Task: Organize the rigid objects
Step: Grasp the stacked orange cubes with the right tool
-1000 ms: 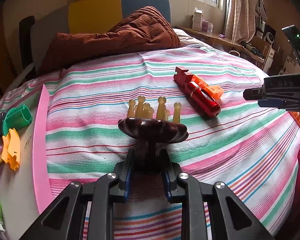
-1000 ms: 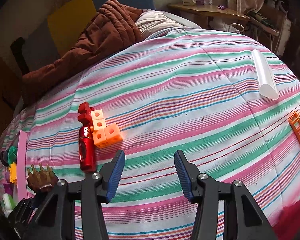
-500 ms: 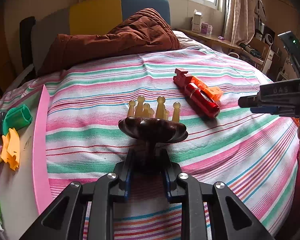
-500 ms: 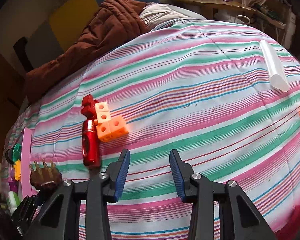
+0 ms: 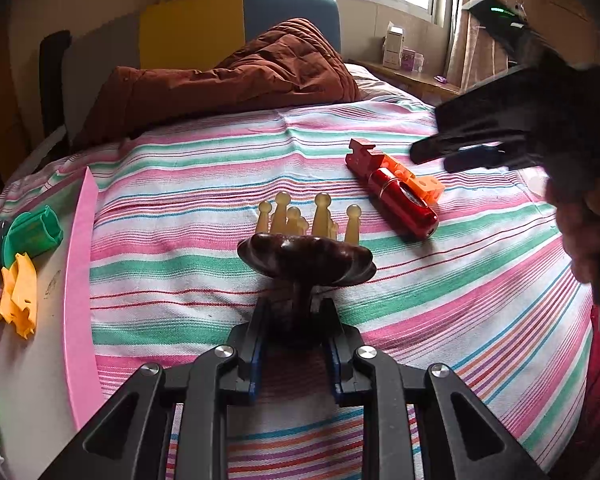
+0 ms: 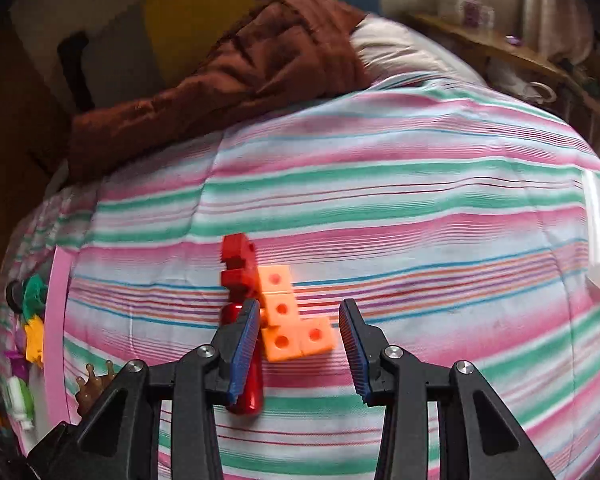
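My left gripper (image 5: pixel 294 320) is shut on the stem of a dark brown massager (image 5: pixel 306 254) with amber prongs, held over the striped bedspread (image 5: pixel 180 240); it also shows in the right wrist view (image 6: pixel 94 384). My right gripper (image 6: pixel 300 332) is open, its jaws on either side of the orange block piece (image 6: pixel 296 332), just above it. A red cylinder (image 6: pixel 248 376) and a red block (image 6: pixel 238 264) lie against the orange piece's left side. In the left wrist view the right gripper (image 5: pixel 460 152) hovers over the red cylinder (image 5: pixel 402 206) and orange blocks (image 5: pixel 428 188).
A pink-rimmed tray (image 5: pixel 76 280) at the left holds a green piece (image 5: pixel 32 234), a yellow piece (image 5: pixel 18 296) and other small toys. A brown quilt (image 5: pixel 236 80) lies at the bed's head. A white tube (image 6: pixel 598 236) lies at the right.
My right gripper has moved left and down to the orange blocks, and now straddles them. My left gripper has stayed put with the massager.
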A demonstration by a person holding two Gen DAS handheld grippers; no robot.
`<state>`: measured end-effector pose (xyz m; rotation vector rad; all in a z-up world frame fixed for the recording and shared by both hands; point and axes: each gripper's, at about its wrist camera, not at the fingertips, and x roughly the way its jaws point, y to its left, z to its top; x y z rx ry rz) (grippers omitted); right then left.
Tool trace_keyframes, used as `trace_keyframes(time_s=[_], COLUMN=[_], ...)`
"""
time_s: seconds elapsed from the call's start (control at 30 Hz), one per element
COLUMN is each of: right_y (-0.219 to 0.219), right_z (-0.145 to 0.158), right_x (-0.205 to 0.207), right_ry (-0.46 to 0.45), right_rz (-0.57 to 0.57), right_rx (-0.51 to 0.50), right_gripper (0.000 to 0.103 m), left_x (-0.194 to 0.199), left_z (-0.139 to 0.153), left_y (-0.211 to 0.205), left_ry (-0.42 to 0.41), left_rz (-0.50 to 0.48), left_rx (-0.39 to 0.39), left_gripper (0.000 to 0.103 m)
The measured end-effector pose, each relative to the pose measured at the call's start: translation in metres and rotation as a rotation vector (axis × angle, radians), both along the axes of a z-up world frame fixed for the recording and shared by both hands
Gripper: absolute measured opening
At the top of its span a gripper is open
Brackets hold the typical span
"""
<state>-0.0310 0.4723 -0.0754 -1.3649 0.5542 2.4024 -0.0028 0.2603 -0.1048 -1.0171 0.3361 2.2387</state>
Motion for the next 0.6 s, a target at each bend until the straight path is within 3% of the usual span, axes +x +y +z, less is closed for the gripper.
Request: trace_keyframes(time_s=[0.07,0.2,0.33,0.37,0.6], right_y=[-0.002,-0.005,-0.008,-0.006,-0.002], right_z=[-0.009,-0.019,-0.022,-0.021,-0.024], right_x=[-0.009,-0.004,0.022,0.029,0.086], right_ry=[-0.063,-0.102,-0.129,-0.132,-0.02], right_rz=[0.012,0.062,0.085,0.075,0.019], right_rx=[0.029,0.011,0.041,0.038,-0.082], right_gripper=[0.043,0.043,0.026,0.026,0.026], left_x=[0.0,0.0,0.0,0.0,0.0], left_z=[0.0,0.0,0.0,-0.001,-0.001], left_y=[0.0,-0.001,-0.001,0.0,0.0], left_ry=[-0.001,-0.002,-0.002,-0.001,0.004], left_rz=[0.0,-0.001,-0.001,-0.001,-0.001], left_rx=[0.003,0.007,0.01,0.009,0.005], left_gripper=[0.024,0.024,0.024,0.024,0.024])
